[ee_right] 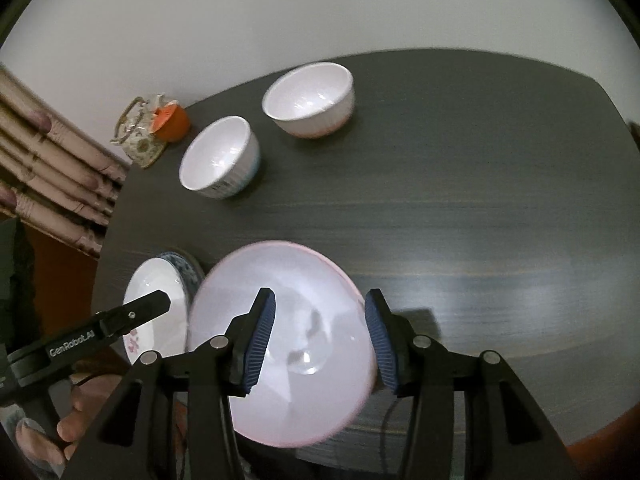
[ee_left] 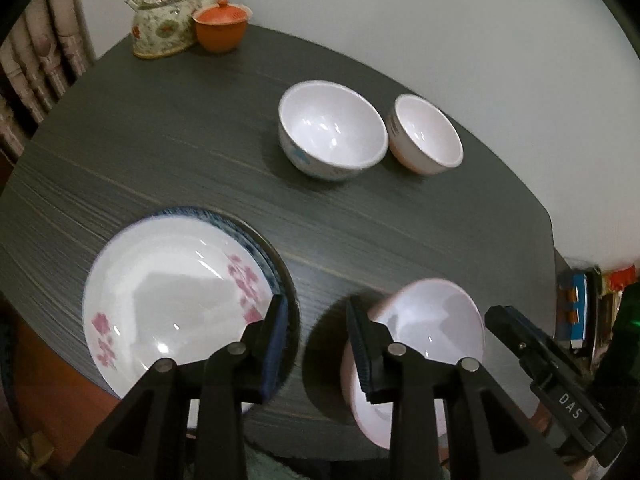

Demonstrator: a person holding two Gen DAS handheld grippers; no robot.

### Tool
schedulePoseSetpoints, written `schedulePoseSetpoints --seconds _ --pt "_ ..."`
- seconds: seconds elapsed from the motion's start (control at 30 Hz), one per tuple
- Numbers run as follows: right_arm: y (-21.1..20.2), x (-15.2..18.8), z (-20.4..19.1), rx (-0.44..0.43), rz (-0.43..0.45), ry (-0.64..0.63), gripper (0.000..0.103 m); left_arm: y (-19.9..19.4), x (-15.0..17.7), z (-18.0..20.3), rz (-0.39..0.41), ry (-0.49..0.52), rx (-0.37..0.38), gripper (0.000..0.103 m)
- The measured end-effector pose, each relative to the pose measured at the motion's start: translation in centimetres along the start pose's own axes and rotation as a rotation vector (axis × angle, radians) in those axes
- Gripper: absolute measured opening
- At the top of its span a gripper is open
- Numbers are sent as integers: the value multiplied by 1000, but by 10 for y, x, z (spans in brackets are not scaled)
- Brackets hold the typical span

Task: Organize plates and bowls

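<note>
I count two deep bowls (ee_left: 333,130) (ee_left: 426,133) near the tabletop's (ee_left: 160,140) far edge, two stacked plates (ee_left: 168,292) and one pink bowl (ee_right: 280,332) near its front edge. My left hand-held gripper (ee_left: 316,344) and right hand-held gripper (ee_right: 320,336), marked "GenRobot.AI" and "DAS", both gape apart.

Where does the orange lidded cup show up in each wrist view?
Left wrist: orange lidded cup at upper left, far edge of the table, right of the floral teapot.
Right wrist: the cup at left of centre, overlapping the teapot.
Shared landmark: the two white bowls.
</note>
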State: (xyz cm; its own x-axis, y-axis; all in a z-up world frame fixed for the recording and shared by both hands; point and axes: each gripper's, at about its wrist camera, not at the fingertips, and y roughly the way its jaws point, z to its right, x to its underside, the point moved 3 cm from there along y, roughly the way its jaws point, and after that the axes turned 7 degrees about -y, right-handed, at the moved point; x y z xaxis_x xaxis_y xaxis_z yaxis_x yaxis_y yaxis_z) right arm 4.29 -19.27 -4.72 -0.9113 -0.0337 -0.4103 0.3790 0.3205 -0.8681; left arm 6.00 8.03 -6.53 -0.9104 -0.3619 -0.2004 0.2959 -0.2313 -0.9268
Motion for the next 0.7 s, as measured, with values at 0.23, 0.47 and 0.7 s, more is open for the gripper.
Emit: schedulePoseSetpoints --seconds 0.23,0.47,0.7 --pt "9 -35 -26 -31 13 -109 47 -1 -36 -16 46 -26 -47 32" --pt "36 -62 -41 -64 -26 -105 47 18 -74 -30 48 -49 -91 33" --pt "71 -95 -49 -61 -62 -88 47 48 -106 -30 15 -73 -80 33"
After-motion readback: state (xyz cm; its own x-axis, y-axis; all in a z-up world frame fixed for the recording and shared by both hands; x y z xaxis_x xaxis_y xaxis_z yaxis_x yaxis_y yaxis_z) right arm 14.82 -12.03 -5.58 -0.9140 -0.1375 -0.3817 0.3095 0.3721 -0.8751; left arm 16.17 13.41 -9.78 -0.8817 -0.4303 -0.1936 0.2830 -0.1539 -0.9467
